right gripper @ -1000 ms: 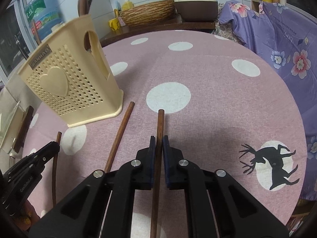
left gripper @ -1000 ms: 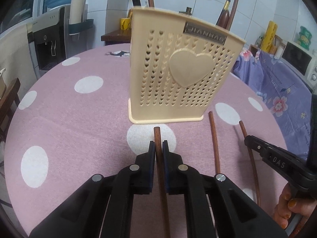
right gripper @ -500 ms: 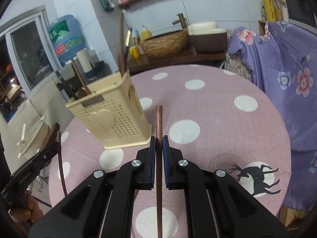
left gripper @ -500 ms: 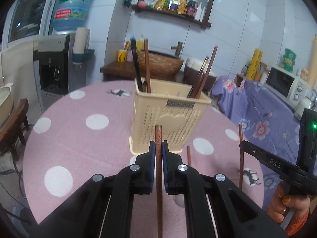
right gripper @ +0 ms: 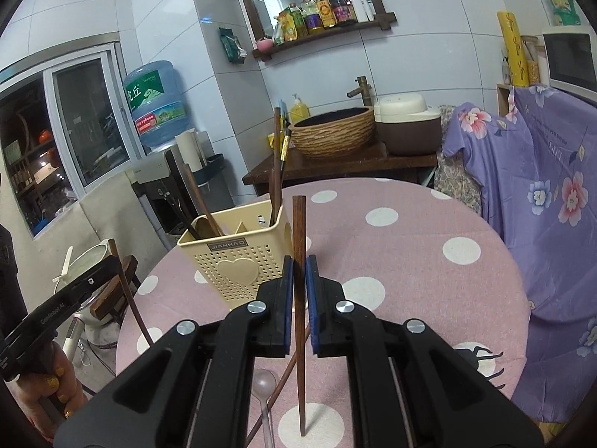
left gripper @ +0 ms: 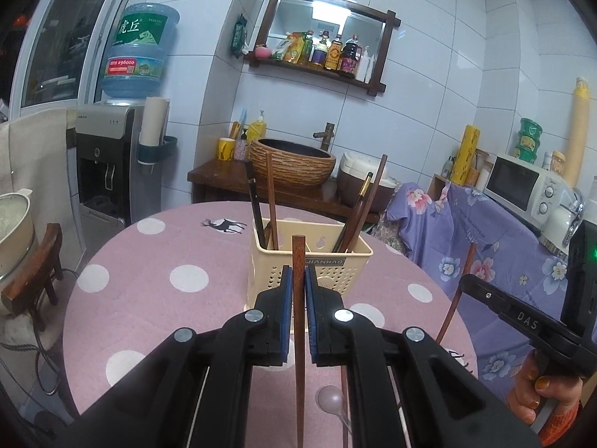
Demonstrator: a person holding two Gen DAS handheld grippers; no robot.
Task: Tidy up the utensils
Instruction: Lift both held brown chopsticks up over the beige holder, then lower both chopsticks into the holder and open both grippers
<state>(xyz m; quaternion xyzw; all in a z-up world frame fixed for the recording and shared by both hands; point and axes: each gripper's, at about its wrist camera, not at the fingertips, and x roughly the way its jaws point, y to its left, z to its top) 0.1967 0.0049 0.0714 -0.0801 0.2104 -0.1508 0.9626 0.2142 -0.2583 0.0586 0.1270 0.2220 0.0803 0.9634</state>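
Note:
My left gripper (left gripper: 298, 274) is shut on a brown wooden chopstick (left gripper: 298, 254), held well above the pink dotted table (left gripper: 156, 321). My right gripper (right gripper: 298, 272) is shut on a second brown chopstick (right gripper: 298, 224), also off the table. A cream perforated utensil holder (right gripper: 231, 261) stands upright mid-table just beyond both tips, with several dark chopsticks (left gripper: 271, 194) sticking up from its compartments. Each gripper shows at the edge of the other's view, chopstick in its jaws. One more chopstick (right gripper: 278, 384) and a clear spoon (right gripper: 264, 380) lie on the table below.
A purple floral cloth (right gripper: 552, 194) covers furniture to the right, with a microwave (left gripper: 522, 186) on it. A water dispenser (left gripper: 108, 164) and a stool with a pot (left gripper: 26, 261) stand left. A wooden counter with a woven basin (left gripper: 293, 164) is behind the table.
Both grippers have risen from the tabletop, each carrying its chopstick, and tilted up towards level. The holder now appears lower and farther away, its open top in view.

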